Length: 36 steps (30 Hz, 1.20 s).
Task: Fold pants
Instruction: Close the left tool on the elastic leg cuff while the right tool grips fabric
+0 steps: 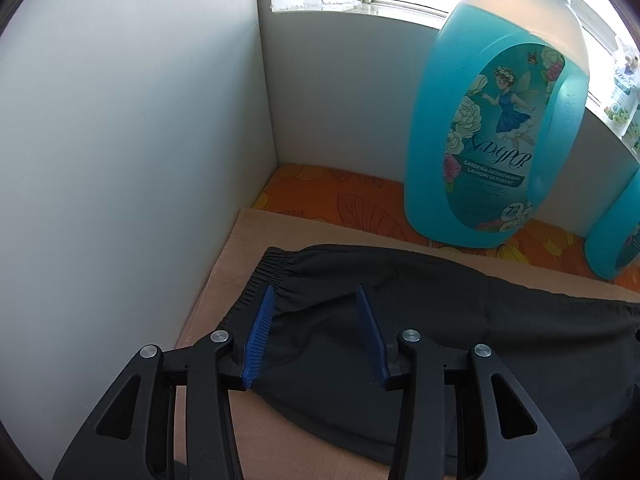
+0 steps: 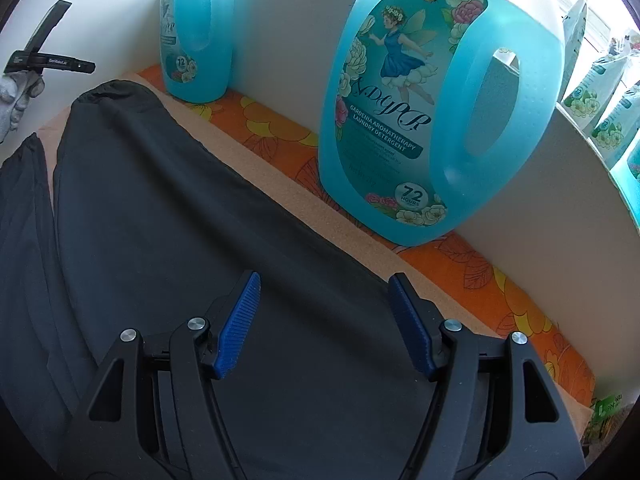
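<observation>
Dark grey pants [image 1: 400, 320] lie spread on a beige mat [image 1: 256, 232], their elastic waistband [image 1: 262, 276] toward the left wall. My left gripper [image 1: 316, 292] hovers just inside the waistband with its blue pads [image 1: 258, 332] apart and the cloth lying loose between them. In the right wrist view the pants [image 2: 180, 208] stretch away to the upper left, with a second dark fold [image 2: 24, 208] beside them. My right gripper [image 2: 325, 278] stands open low over the pants near their far edge, with nothing pinched.
A big blue detergent jug [image 1: 496, 120] stands on an orange flowered cloth [image 1: 352, 196] behind the mat; two jugs [image 2: 432, 112] [image 2: 196, 32] show in the right view. A white wall [image 1: 120, 160] closes the left side. A gloved hand [image 2: 16, 96] is at the far left.
</observation>
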Motion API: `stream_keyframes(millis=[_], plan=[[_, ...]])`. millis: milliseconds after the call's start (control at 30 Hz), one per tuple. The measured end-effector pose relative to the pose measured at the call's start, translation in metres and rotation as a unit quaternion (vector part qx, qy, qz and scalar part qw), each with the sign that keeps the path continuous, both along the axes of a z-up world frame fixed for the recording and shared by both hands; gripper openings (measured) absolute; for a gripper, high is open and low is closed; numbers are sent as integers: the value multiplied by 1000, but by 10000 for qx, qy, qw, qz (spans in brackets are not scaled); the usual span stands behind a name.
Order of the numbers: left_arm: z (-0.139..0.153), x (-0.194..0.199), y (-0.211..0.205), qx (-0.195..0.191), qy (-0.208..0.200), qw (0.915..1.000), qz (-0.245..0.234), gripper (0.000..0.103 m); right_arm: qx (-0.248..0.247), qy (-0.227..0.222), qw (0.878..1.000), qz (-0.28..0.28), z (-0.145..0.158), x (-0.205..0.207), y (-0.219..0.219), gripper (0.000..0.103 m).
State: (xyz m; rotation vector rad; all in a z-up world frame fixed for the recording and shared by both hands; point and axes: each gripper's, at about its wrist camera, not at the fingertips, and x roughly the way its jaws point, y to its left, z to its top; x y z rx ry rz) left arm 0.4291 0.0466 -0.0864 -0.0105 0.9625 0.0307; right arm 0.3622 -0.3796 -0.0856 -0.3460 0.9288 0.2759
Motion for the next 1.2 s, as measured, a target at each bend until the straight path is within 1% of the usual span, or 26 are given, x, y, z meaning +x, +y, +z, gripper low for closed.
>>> stream_keyframes(millis=[67, 100, 133, 167, 267, 333, 400, 533, 600, 667, 733, 767, 800, 867, 967, 1000, 1067, 1133, 1167, 1200], plan=[[-13, 14, 4, 43, 115, 9999, 115, 41, 139, 70, 9998, 77, -8, 6, -1, 70], [-19, 19, 7, 21, 162, 9997, 160, 45, 193, 113, 9997, 128, -11, 9, 0, 70], [-25, 23, 9, -34, 216, 9996, 187, 52, 208, 133, 9996, 159, -14, 11, 0, 70], [-30, 27, 12, -85, 260, 9994, 213, 55, 207, 154, 9995, 202, -18, 13, 2, 70], [-44, 35, 17, -148, 384, 9987, 296, 57, 189, 250, 9990, 325, -27, 20, 6, 70], [-51, 38, 17, -177, 444, 9985, 262, 63, 113, 289, 9988, 387, -31, 24, 9, 70], [-52, 40, 17, -108, 370, 9989, 256, 66, 89, 322, 9988, 364, -34, 31, 8, 70], [-53, 38, 19, -127, 332, 9989, 319, 66, 452, 387, 9979, 271, -34, 41, -1, 70], [-54, 37, 16, -41, 323, 9991, 262, 66, 727, 386, 9962, 278, -30, 43, -6, 70], [-54, 36, 14, 67, 318, 9993, 196, 66, 829, 299, 9958, 233, -25, 44, -11, 70], [-54, 36, 13, 108, 306, 9993, 180, 66, 699, 280, 9970, 164, -26, 48, -10, 69], [-56, 36, 12, 136, 304, 9993, 172, 66, 648, 302, 9972, 218, -27, 50, -8, 65], [-56, 36, 11, 157, 290, 9993, 157, 66, 574, 318, 9975, 278, -28, 52, -5, 64], [-56, 35, 10, 185, 250, 9994, 134, 66, 416, 351, 9979, 345, -33, 56, 0, 64], [-54, 34, 13, 104, 209, 9996, 135, 66, 211, 431, 9979, 437, -39, 61, 7, 64], [-52, 31, 15, 64, 183, 9997, 143, 66, 145, 462, 9979, 424, -42, 63, 9, 64], [-51, 28, 18, 18, 115, 9998, 171, 64, 296, 450, 9978, 374, -44, 65, 8, 64], [-48, 24, 20, 32, 44, 9997, 236, 54, 481, 460, 9973, 302, -44, 65, 5, 63], [-45, 22, 20, 66, 25, 9996, 265, 50, 610, 493, 9964, 322, -45, 64, 4, 56], [-43, 20, 20, 91, 9, 9995, 287, 40, 713, 519, 9955, 358, -45, 62, 4, 46]])
